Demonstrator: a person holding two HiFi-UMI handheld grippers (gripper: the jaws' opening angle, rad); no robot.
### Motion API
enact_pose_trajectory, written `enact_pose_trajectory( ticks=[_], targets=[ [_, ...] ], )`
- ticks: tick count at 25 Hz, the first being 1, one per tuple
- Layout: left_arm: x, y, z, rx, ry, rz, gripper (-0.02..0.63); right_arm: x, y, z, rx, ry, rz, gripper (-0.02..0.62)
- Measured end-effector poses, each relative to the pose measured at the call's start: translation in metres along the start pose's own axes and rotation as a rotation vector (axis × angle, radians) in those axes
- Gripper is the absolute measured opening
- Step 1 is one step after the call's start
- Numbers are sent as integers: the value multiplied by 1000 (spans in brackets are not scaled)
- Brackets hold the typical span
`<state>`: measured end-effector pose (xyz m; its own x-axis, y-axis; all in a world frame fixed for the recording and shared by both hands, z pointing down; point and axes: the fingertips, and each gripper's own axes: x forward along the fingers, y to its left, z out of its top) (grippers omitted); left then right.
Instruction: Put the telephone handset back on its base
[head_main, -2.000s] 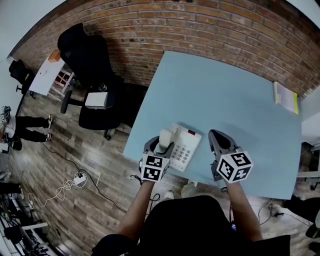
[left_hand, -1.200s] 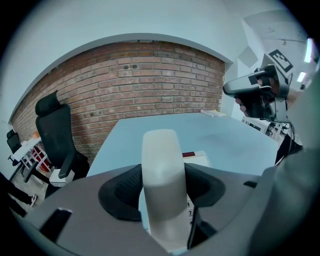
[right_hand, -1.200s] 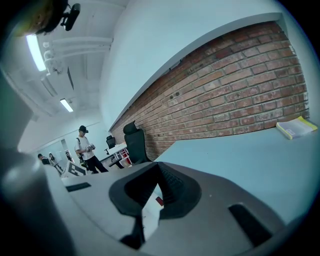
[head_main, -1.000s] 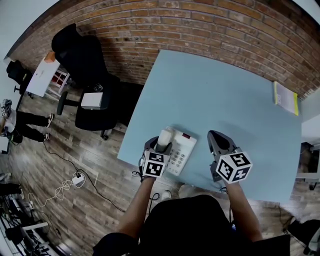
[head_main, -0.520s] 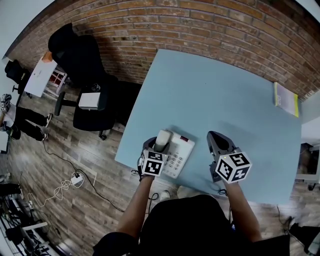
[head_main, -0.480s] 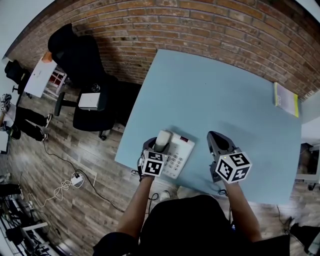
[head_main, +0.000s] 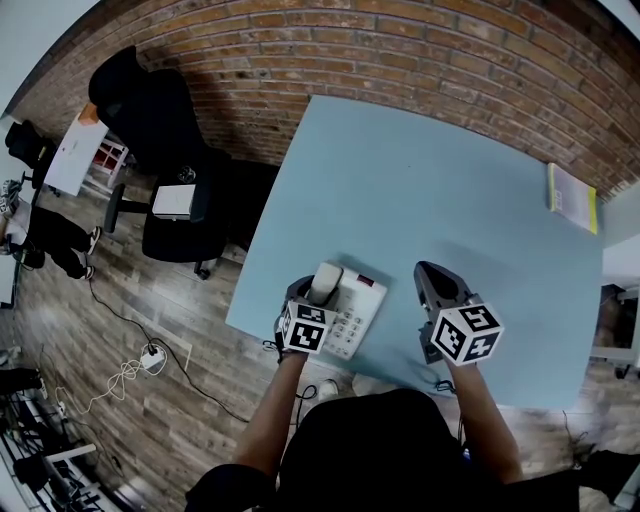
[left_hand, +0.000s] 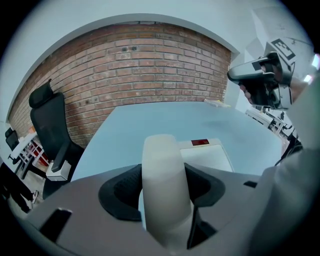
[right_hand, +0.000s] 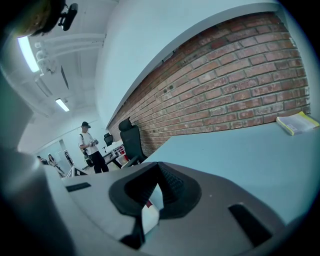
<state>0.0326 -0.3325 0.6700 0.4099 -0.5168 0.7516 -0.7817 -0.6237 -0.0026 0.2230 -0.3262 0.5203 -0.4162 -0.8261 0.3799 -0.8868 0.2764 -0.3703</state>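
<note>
The cream telephone handset (head_main: 325, 282) lies lengthwise over the left side of the white phone base (head_main: 355, 310), near the front left corner of the light blue table (head_main: 450, 200). My left gripper (head_main: 312, 300) is shut on it. In the left gripper view the handset (left_hand: 162, 185) fills the gap between the jaws, with the base (left_hand: 207, 155) and its red lamp just beyond; whether handset and base touch is not visible. My right gripper (head_main: 430, 272) hovers to the right of the base, shut and holding nothing. In its own view the right gripper (right_hand: 159, 172) shows its pads meeting.
A yellow-edged book (head_main: 572, 195) lies at the table's far right edge. A black office chair (head_main: 165, 130) stands left of the table by the brick wall (head_main: 400, 40). Cables (head_main: 130, 372) lie on the wood floor. A person (right_hand: 91, 147) stands far off.
My left gripper has stayed shut on the handset over the base's left side. The right gripper has held still. Only the head view has drifted slightly.
</note>
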Motion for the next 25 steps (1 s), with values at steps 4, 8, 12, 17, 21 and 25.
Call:
enact_pose_trajectory(
  ticks=[4,8,12,17,21,25],
  targets=[
    [2,-1,1,-17,-16,-7,250,2,0,-1,3,5,8,12],
    [-1,1,1,-64,-22,-18,250,5,1,-2,-1,12,15,12],
    [0,1,0,-78,-27,-18,250,6,1,-3,1,16,19,12],
    [-1,1,-1,-86,-34,-12,250,4,1,-3,-1,13,18,12],
    [-2,1,-1,-89,-31,-13,251,3,2,-2,-4,13,19,12],
    [-2,-3,-3,-85,-31,-21,256,2,3,-3,-8,10,23,12]
  ],
)
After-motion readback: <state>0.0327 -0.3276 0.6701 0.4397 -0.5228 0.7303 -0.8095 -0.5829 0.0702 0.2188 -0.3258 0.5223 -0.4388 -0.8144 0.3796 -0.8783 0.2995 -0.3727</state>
